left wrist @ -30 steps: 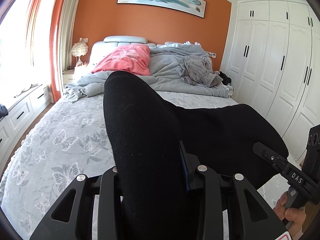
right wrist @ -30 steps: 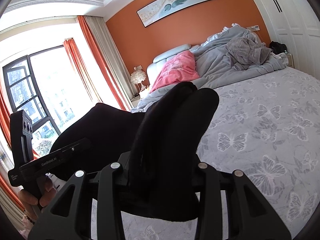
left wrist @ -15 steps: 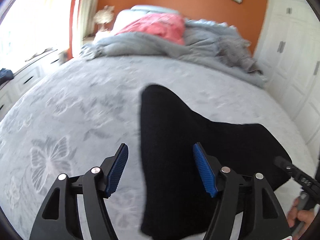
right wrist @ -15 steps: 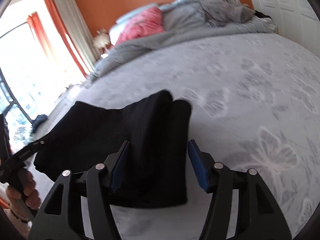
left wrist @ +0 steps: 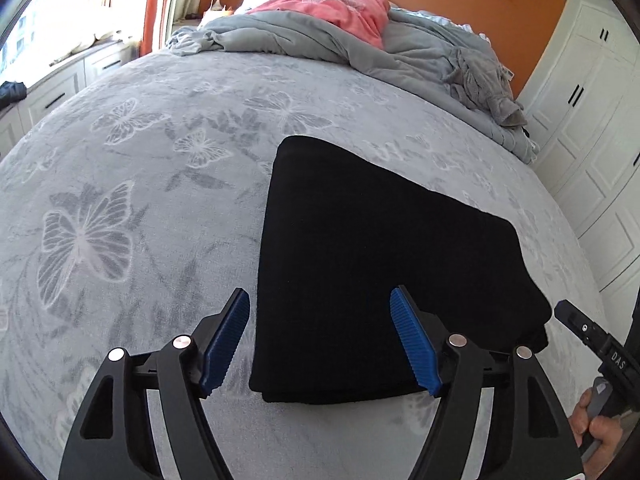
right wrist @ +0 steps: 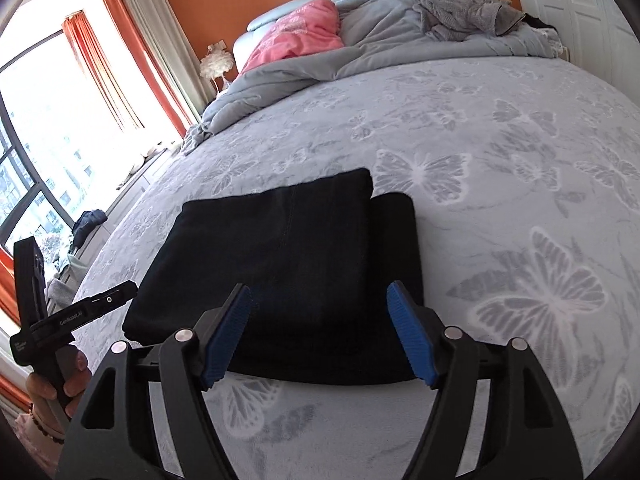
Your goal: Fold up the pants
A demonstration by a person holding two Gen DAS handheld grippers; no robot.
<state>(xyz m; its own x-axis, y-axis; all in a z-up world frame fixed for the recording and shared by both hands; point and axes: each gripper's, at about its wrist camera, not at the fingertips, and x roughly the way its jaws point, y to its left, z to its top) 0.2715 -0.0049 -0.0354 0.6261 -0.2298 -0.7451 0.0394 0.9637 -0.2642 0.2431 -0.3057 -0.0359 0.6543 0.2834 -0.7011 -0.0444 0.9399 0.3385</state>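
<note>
One wide bed [left wrist: 140, 168] carries the black pants [left wrist: 360, 248], lying folded flat near its foot edge so the layers stay stacked. Both the left gripper [left wrist: 320, 340] and the right gripper [right wrist: 320, 334] straddle its near edge, jaws opening, pads off the cloth, gripping nothing.

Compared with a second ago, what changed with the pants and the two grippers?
Both grippers let go: a second ago each was clamped on raised black fabric. Now the black pants lie folded flat on the bedspread. The left gripper and right gripper have come down; their jaws are opening, pads clear of the cloth. The grey duvet and pink pillow stayed put.
</note>
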